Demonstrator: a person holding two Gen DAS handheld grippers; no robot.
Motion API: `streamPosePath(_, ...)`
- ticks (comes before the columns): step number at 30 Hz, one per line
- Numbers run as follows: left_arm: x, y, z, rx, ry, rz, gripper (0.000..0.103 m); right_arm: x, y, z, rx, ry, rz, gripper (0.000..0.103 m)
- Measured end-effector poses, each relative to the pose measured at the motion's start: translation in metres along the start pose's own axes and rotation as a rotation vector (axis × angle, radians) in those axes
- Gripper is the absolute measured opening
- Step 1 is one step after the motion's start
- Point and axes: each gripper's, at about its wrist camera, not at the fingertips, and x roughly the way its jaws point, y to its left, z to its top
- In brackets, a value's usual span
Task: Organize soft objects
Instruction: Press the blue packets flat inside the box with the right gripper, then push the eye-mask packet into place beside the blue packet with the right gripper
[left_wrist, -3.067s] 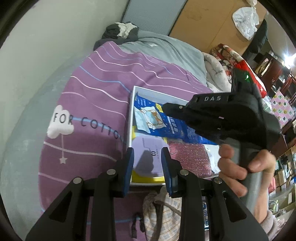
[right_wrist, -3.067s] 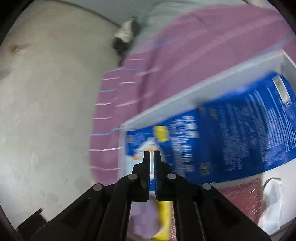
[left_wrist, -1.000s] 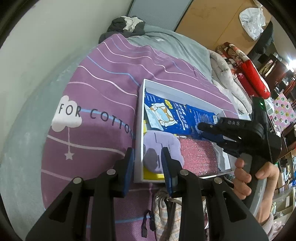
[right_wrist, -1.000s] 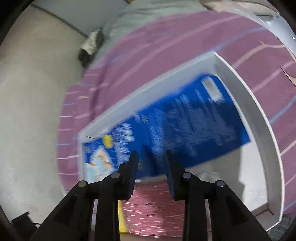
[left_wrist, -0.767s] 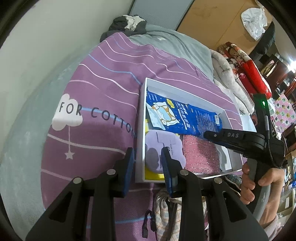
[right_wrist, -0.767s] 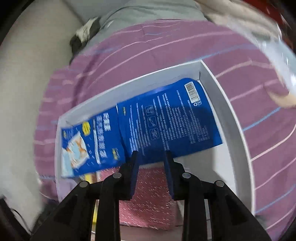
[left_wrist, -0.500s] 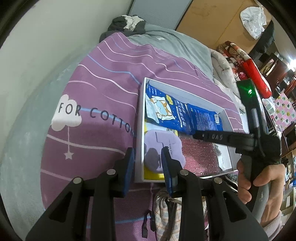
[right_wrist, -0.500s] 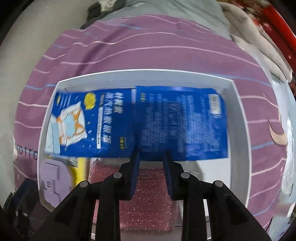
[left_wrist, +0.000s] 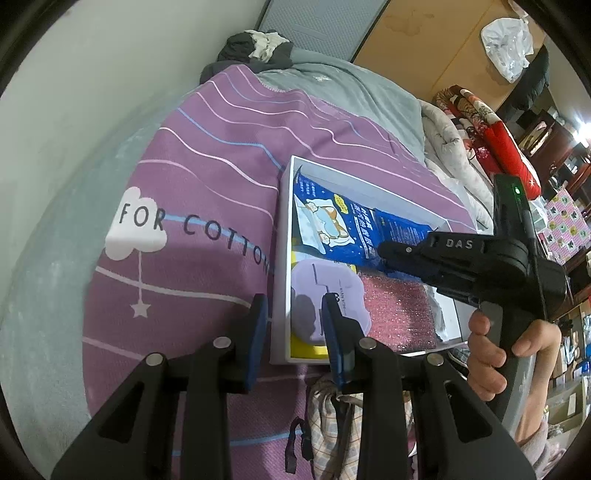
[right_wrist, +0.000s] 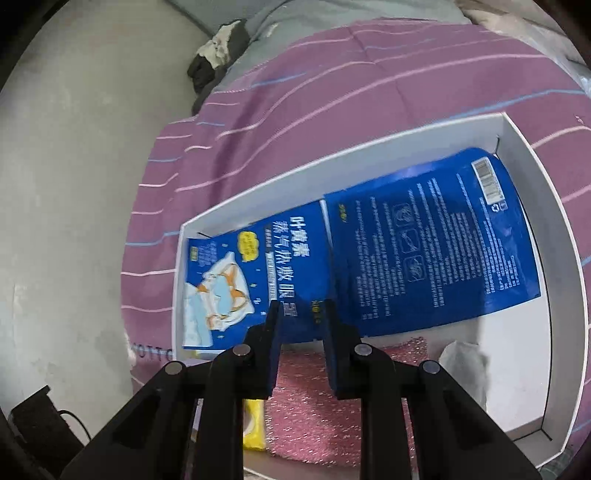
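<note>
Two blue packs are laid in the white box (on the purple blanket).
The right gripper, empty, jaws just narrowed, is held above them; the left gripper is kept apart, empty.

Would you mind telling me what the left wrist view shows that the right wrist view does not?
Only the left wrist view shows the hand on the right gripper, the lilac cloud-shaped pad and the checked fabric bag. Only the right wrist view shows the barcode on the second blue packet. Both share the white shallow box, the blue eye-mask packet and the pink glittery sponge.
</note>
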Motion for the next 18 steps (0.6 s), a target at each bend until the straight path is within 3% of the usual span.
streamPosePath(5, 0.002, -0.002, 0.001, -0.001, 0.005, 0.003, 0.032, -0.022, -0.020, -0.017, 0.059, -0.024, 0.095, 0.020)
streamPosePath(9, 0.001, -0.004, 0.001, 0.007, 0.002, 0.001, 0.032, -0.033, -0.022, -0.020, 0.077, -0.044, 0.060, 0.020)
streamPosePath(12, 0.001, -0.004, 0.001, 0.010, 0.001, 0.001, 0.032, -0.022, -0.028, -0.016, 0.106, -0.004, 0.050, 0.020)
streamPosePath(16, 0.001, -0.003, 0.001, 0.007, 0.003, 0.004, 0.032, 0.000, -0.031, -0.012, 0.186, 0.038, 0.155, 0.020)
streamPosePath(17, 0.001, -0.003, 0.001, 0.005, 0.002, 0.003, 0.032, 0.001, -0.030, -0.012, 0.202, 0.027, 0.158, 0.017)
streamPosePath(18, 0.001, -0.002, 0.001, 0.002, 0.001, 0.001, 0.032, -0.001, -0.031, -0.012, 0.219, 0.002, 0.167, 0.004)
